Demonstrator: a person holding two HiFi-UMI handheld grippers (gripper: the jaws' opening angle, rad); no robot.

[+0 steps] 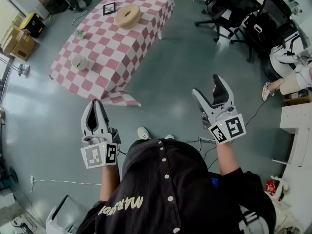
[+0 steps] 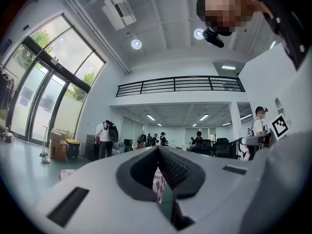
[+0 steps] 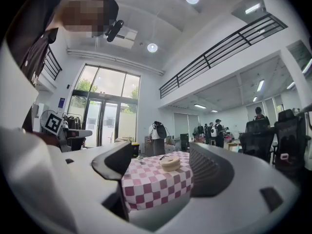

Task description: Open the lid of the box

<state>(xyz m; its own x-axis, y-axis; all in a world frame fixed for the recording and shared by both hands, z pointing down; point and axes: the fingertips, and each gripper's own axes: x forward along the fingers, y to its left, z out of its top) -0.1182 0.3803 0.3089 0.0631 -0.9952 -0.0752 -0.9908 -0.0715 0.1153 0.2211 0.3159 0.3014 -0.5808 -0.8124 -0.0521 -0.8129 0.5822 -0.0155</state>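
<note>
The round beige box [image 1: 127, 15] stood with its lid seated (contents therefore not visible) near the far edge of the checked table [image 1: 122, 48], just beside a small dark frame [image 1: 109, 8]. A smaller white round container [image 1: 79, 62], whose contents could not be made out, sat close to the table's left edge toward the near corner. Both grippers were over the floor, well apart from the table: the left gripper [image 1: 95, 101] had its jaws pressed together on nothing, and the right gripper [image 1: 208, 86] had its jaws spread wide with nothing between them.
</note>
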